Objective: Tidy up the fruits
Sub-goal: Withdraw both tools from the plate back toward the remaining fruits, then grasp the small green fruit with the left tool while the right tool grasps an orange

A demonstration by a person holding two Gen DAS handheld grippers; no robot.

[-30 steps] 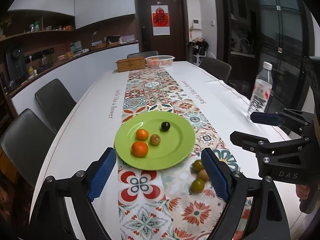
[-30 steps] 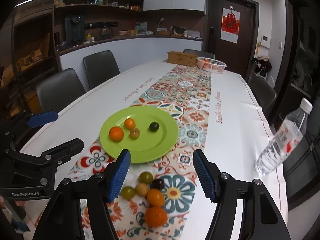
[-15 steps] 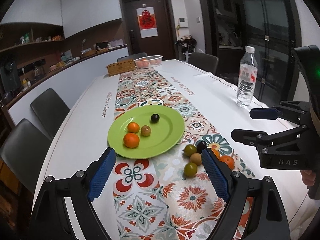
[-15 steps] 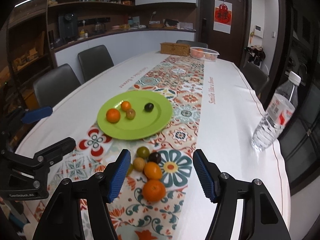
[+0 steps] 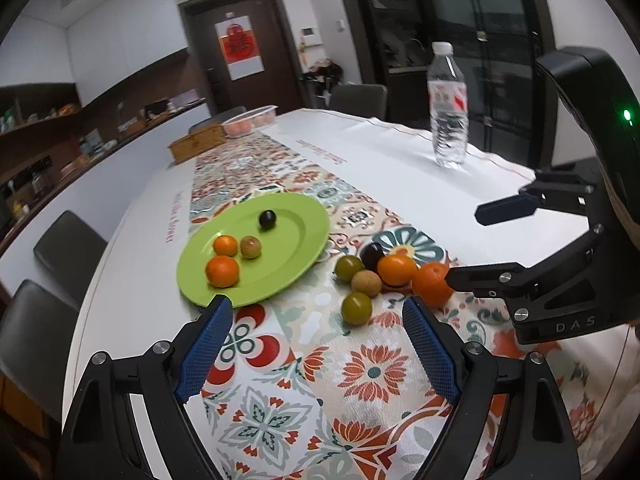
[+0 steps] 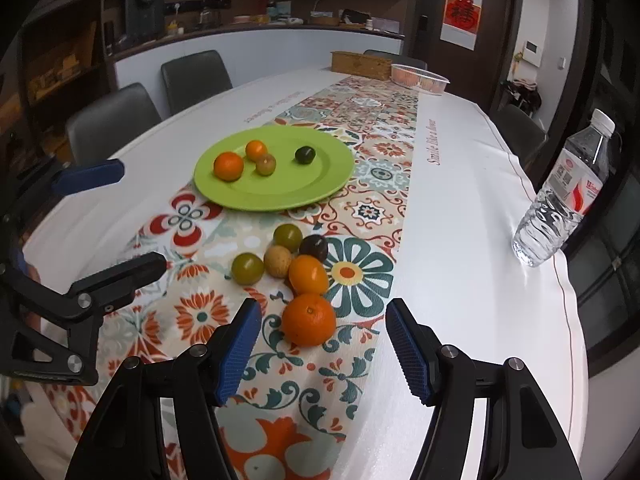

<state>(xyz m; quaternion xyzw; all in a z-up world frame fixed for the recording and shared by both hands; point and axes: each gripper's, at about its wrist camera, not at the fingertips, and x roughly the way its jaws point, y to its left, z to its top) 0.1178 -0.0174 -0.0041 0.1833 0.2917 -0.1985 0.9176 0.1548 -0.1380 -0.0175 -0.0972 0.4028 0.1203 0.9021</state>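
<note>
Fruit looks closer now because I moved both open, empty tongs [image 5: 316, 344] [image 6: 322, 350] in, so the big orange [image 6: 308, 319] near the table's near edge gets grabbed next for the green plate [image 6: 320, 192], I think.

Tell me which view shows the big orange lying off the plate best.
The right wrist view: the big orange sits whole and unobstructed just ahead of the open right tool. In the left wrist view that orange is partly hidden behind the right tool's finger.
</note>
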